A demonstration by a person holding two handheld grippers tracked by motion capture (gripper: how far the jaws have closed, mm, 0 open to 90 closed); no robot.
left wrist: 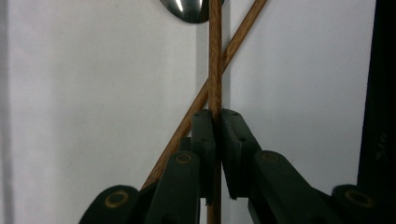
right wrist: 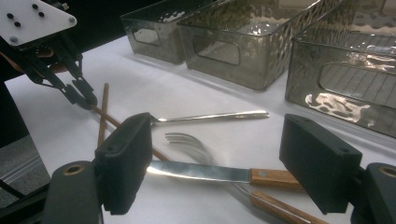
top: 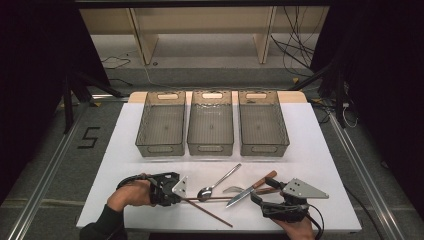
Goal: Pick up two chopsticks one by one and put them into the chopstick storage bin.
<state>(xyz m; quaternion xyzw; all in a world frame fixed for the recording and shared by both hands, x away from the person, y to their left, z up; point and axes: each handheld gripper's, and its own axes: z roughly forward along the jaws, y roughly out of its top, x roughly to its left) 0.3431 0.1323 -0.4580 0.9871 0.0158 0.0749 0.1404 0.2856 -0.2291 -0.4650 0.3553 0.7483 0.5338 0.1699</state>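
- the left gripper (top: 186, 196) sits near the front left of the white worktop (top: 310, 165), with the person's left hand (top: 131, 196) behind it.
- its jaws are nipped tight on one wooden chopstick (left wrist: 215, 60), which runs straight up between the pads (left wrist: 204, 135) in the left gripper view.
- no earlier look is at hand, so only the clamp itself is told here: pads pressed against the stick on both sides.
- a second chopstick (left wrist: 233, 46) crosses under the held one at a slant and lies on the worktop, outside the jaws.
- in the high view the held chopstick runs rightward from the left gripper toward the knife (top: 248, 190), while the other stick (top: 212, 214) slants toward the front edge.
- the spoon (top: 216, 184) lies just beyond the gripper's tips, bowl nearest the chopsticks, handle pointing toward the back right.
- the right gripper (top: 256, 199) rests near the front right of the worktop, jaws standing wide apart with nothing pinched; the knife blade (right wrist: 196, 171) and a fork (right wrist: 187, 142) lie on the worktop beyond them.
- the knife's wooden handle (right wrist: 273, 178) points away to the right in the right gripper view.
- three clear bins (top: 212, 122) stand side by side along the back edge, well apart from the cutlery.
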